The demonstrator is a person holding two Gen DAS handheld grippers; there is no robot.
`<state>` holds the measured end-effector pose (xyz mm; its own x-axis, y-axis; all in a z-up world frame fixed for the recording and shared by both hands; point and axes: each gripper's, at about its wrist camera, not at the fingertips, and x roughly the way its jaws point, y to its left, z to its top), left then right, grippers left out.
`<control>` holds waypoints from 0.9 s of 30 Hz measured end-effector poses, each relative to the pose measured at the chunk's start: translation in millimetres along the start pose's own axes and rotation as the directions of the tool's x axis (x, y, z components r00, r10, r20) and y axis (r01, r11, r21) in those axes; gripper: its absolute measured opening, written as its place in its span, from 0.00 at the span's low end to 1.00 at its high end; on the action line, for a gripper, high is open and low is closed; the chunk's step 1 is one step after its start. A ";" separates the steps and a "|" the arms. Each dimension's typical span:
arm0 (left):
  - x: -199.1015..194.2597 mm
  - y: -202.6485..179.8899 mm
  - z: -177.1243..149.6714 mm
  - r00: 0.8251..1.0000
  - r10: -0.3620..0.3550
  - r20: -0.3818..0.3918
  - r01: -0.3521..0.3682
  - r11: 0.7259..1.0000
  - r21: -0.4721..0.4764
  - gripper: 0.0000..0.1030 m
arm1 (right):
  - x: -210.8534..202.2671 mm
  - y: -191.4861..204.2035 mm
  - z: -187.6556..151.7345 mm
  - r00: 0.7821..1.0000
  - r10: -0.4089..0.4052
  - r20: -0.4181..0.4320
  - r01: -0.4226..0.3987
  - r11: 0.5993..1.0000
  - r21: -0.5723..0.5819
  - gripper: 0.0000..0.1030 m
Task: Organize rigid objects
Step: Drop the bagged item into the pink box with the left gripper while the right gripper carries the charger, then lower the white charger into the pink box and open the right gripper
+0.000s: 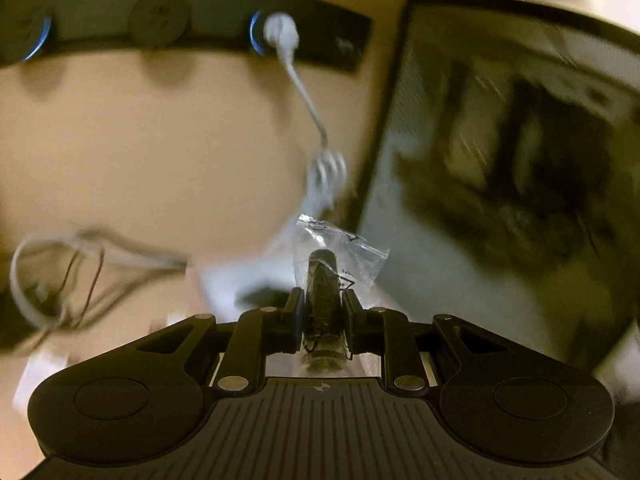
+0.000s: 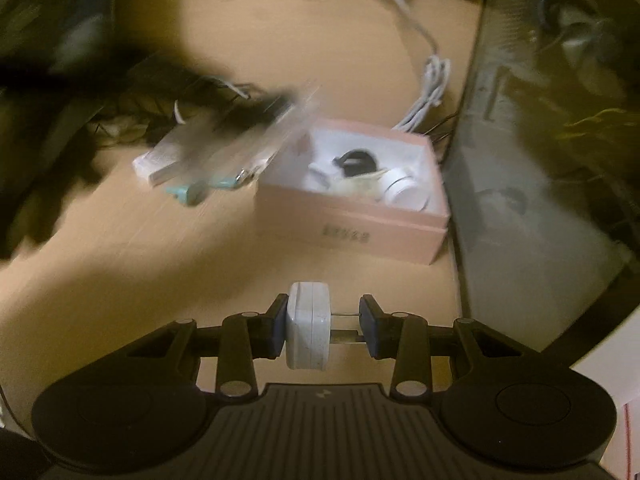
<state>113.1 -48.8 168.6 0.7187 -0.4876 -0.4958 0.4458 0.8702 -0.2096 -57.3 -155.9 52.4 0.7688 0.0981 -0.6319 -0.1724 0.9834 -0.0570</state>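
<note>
My left gripper point(image 1: 322, 312) pinches a dark cylinder in a clear plastic bag point(image 1: 325, 280), my right gripper point(image 2: 323, 326) clamps a white plug adapter point(image 2: 308, 326), so I should lower each gently into the open pink cardboard box point(image 2: 360, 236).

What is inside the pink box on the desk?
The pink box holds a white round part, a black ring-like piece and a pale item between them. Blur and the near wall hide anything lower down.
</note>
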 end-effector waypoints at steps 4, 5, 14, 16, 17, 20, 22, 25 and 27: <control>61.6 2.0 14.1 0.995 0.030 -0.097 -0.034 0.998 -0.046 0.23 | -4.9 -11.8 2.9 0.999 -0.034 0.023 0.034 0.999 0.017 0.36; 65.5 3.3 10.3 0.996 0.038 -0.077 -0.042 0.997 -0.064 0.23 | -4.7 -14.0 2.3 0.999 -0.041 0.022 0.040 0.999 0.022 0.36; 7.9 36.7 -49.9 0.995 0.038 -0.088 -0.055 0.978 -0.203 0.23 | 13.4 -13.7 -8.6 0.999 -0.014 -0.045 0.015 1.000 0.021 0.36; -16.1 51.2 -76.7 0.989 0.061 -0.132 -0.091 0.967 -0.239 0.23 | 18.7 -10.8 -4.8 0.999 -0.003 -0.047 0.004 1.000 0.027 0.36; -27.5 59.3 -88.7 0.985 0.075 -0.155 -0.114 0.960 -0.257 0.23 | 21.1 -9.8 -0.9 0.999 0.002 -0.045 -0.001 1.000 0.030 0.36; -63.7 86.5 -128.1 0.965 0.149 -0.216 -0.215 0.922 -0.322 0.23 | 25.6 -8.1 24.2 1.000 0.016 -0.015 -0.015 1.000 0.026 0.36; -82.5 101.8 -144.0 0.954 0.196 -0.227 -0.268 0.896 -0.353 0.23 | 27.0 -9.3 55.7 1.000 0.010 0.027 -0.011 1.000 0.018 0.36; -105.0 118.8 -159.2 0.939 0.252 -0.233 -0.327 0.863 -0.385 0.23 | 34.0 -16.3 111.8 0.995 -0.015 0.099 0.015 1.000 0.001 0.36; -116.8 126.2 -165.9 0.925 0.286 -0.249 -0.365 0.852 -0.376 0.23 | 43.9 -26.3 146.7 0.993 -0.009 0.114 0.007 1.000 0.018 0.40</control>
<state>-3.2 129.7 60.3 0.6594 -0.1843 -0.7288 -0.0831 0.9457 -0.3143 71.4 -155.1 139.6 0.8355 0.1056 -0.5392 -0.1556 0.9867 -0.0478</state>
